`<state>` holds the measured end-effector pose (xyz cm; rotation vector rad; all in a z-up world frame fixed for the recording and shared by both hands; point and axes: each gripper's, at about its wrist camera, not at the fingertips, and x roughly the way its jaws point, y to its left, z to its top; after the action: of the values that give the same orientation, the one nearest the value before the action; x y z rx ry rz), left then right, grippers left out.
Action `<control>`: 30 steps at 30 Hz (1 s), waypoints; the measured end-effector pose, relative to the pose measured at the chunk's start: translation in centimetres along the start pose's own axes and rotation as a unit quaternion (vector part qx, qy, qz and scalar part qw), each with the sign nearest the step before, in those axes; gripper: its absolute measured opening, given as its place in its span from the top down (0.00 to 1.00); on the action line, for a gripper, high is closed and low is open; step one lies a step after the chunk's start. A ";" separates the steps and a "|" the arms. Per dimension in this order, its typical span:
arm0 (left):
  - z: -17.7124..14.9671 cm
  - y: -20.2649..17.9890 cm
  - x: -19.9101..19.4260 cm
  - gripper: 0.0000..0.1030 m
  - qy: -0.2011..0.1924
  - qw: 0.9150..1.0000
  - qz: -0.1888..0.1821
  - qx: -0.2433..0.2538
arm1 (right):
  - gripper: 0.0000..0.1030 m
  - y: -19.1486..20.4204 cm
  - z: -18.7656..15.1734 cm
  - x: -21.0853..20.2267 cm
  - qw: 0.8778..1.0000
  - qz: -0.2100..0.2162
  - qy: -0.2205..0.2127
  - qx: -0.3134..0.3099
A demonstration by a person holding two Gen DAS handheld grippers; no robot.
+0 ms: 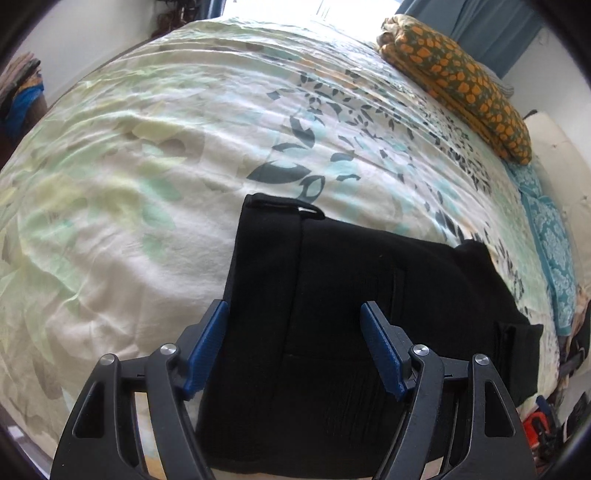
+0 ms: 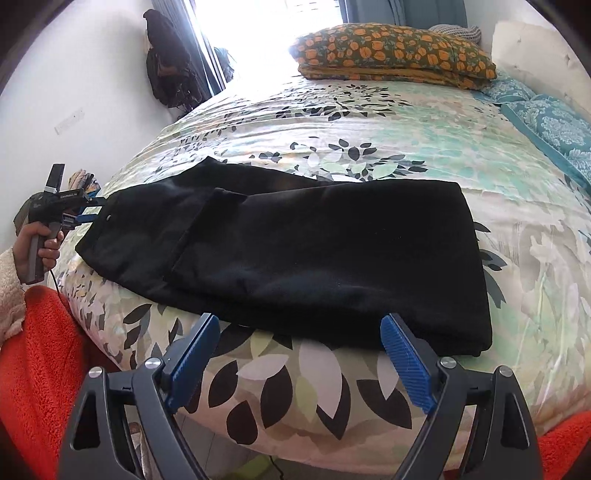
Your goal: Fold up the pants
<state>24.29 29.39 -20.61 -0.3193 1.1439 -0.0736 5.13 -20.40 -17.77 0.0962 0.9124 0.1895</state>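
Cotton-look cover: a wrinkled floral bedspread (image 2: 369, 147) was seen over the whole bed, pale cream and mint with dark grey leaf prints, larger leaves at the near edge.
Room: white walls were noted, with bright window light at the far end and blue curtains (image 2: 406, 11) beside it.
Pants: black pants (image 2: 314, 258) were laid flat near the front edge of the bed, folded lengthwise; matte, slightly fuzzy cloth, with a small round button visible near the waistband at the left end in the right wrist view.
Pants, left wrist view: the same dark cloth (image 1: 351, 314) was seen from its waistband end, a belt loop showing at the far corner.
Left gripper: the left gripper (image 1: 295, 347) was held over the waistband end, blue ribbed pads spread apart, nothing pinched between them.
Right gripper: the right gripper (image 2: 301, 363) was held just off the front edge of the pants, pads released and wide, over bare bedspread.
Hand: a hand (image 2: 38, 243) in a fleecy cream sleeve was seen on the left tool's handle.
Surroundings: a folded orange-and-green patterned quilt (image 2: 395, 48) lay at the head of the bed, a teal damask cloth (image 2: 546, 118) at the right side, a dark bag (image 2: 166, 59) hung on the left wall, and red fleece (image 2: 44, 350) was at the lower left.
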 end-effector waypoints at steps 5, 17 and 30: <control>-0.9 2.7 1.5 0.10 0.006 0.996 -0.041 -0.073 | 0.14 0.2 -0.1 0.2 1.000 0.003 0.003 -0.002; -0.6 2.1 2.4 0.04 0.021 0.996 -0.042 -0.070 | 0.14 0.3 -0.3 0.9 1.000 0.007 0.013 0.001; -0.4 2.3 2.4 0.04 0.035 0.996 -0.037 -0.075 | 0.14 -0.3 -0.4 1.1 1.000 0.007 0.019 0.013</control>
<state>24.68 30.93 -23.57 -0.4963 1.2102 -0.0633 5.50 -20.51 -18.89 0.1240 0.9515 0.1938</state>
